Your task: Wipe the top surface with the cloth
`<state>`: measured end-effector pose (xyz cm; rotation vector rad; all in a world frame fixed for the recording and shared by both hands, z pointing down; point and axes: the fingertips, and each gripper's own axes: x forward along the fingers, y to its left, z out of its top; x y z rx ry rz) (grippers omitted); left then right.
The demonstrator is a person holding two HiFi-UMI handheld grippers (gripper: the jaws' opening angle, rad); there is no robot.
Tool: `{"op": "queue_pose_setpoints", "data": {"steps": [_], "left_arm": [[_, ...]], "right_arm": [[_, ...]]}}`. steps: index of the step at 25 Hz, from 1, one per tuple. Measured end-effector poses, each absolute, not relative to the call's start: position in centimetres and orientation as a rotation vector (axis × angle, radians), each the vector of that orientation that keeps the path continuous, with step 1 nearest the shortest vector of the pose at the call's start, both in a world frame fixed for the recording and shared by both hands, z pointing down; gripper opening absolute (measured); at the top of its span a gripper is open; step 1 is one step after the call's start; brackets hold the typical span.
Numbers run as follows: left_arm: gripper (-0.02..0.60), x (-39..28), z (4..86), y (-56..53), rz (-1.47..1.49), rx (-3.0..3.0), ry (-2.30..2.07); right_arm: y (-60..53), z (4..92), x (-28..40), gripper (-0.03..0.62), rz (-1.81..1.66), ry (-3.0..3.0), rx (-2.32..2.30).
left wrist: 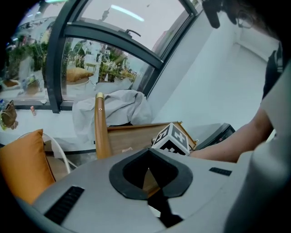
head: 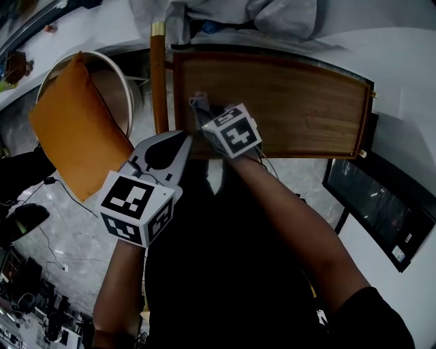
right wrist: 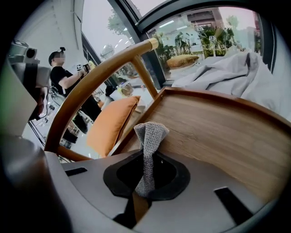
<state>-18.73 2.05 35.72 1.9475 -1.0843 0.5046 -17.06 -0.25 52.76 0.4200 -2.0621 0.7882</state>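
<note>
The wooden table top (head: 293, 102) has a low raised rim and lies ahead of me. My right gripper (head: 204, 117) hovers over its near left corner, shut on a small grey cloth (head: 199, 102). In the right gripper view the cloth (right wrist: 150, 133) stands up in a twisted strip from the right gripper (right wrist: 146, 157), just over the wood (right wrist: 218, 136). My left gripper (head: 185, 138) is held off the table's near edge, beside the right one. Its jaws are shut on nothing. The left gripper view shows the left gripper (left wrist: 148, 154) pointed toward the table top (left wrist: 132, 139).
An orange cushion (head: 75, 129) rests on a white round chair at the left. A wooden post (head: 159, 75) rises by the table's left edge. Grey fabric (head: 225, 13) is piled behind the table. A black screen (head: 381, 204) leans at the right. A person (right wrist: 68, 79) stands far off.
</note>
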Motion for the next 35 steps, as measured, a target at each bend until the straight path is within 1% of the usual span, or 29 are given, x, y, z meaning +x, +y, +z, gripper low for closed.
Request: {"op": "queue_pose_setpoints", "data": {"steps": [11,35], "left_arm": [[0.011,-12.6,35.2,1.2,0.524,1.992,-1.039],[0.011,2.4,35.4,-2.0,0.588,2.092,-0.899]], "right_arm": [[-2.3,53.2,-8.8,0.038,0.81,-2.051,0.526],[-7.0,52.3,12.5,0.038,0.846,-1.981,0.761]]}}
